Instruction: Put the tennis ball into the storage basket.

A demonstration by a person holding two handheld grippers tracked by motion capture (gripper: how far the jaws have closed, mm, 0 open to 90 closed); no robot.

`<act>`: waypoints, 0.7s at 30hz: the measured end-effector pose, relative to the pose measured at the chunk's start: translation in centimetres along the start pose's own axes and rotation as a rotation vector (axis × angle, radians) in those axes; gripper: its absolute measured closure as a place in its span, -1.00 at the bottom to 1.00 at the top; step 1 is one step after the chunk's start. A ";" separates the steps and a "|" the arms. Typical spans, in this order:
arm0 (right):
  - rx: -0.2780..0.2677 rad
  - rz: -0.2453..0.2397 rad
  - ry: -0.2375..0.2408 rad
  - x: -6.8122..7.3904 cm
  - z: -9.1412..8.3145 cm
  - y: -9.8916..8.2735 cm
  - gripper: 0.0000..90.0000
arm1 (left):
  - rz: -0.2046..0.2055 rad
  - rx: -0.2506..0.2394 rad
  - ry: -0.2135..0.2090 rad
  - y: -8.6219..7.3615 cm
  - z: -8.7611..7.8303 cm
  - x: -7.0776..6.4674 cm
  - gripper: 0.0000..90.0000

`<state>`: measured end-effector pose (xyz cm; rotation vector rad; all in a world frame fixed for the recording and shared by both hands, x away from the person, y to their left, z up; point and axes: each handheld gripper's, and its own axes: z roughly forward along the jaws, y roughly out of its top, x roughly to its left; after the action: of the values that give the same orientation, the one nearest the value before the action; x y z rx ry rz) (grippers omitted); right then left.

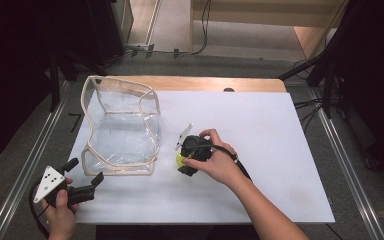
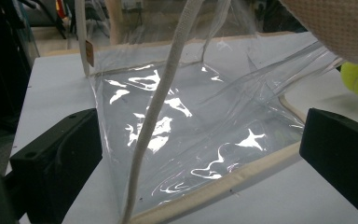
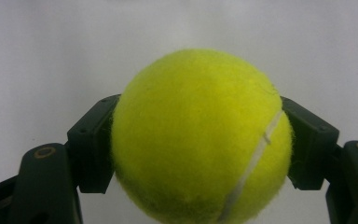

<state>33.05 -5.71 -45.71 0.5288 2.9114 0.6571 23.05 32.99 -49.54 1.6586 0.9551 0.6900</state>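
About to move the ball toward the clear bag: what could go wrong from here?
The right gripper pinches the round tennis ball at its sides only, so it might slip out. The clear bag stands slumped, unheld by the open left gripper; its mouth may fold on contact.

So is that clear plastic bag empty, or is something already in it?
Empty: through the clear bag only the white table shows. The tennis ball is outside it, clamped in the right gripper.
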 end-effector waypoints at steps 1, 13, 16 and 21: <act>0.005 0.002 0.001 0.0 -0.1 0.1 -0.50 | 0.000 0.000 0.000 0.0 0.0 0.0 -1.00; -0.014 -0.008 0.022 -0.6 -1.4 1.5 -0.50 | -0.001 0.000 -0.001 0.0 0.0 0.0 -1.00; -0.015 -0.018 0.020 -0.7 -1.8 2.2 -0.49 | -0.002 -0.003 -0.004 0.0 0.0 0.0 -1.00; -0.017 -0.024 0.025 -0.7 -2.3 3.0 -0.49 | -0.003 -0.003 -0.007 0.0 0.0 0.0 -1.00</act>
<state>34.20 -4.34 -42.35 0.4868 2.9279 0.6903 23.05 33.02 -49.53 1.6554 0.9509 0.6833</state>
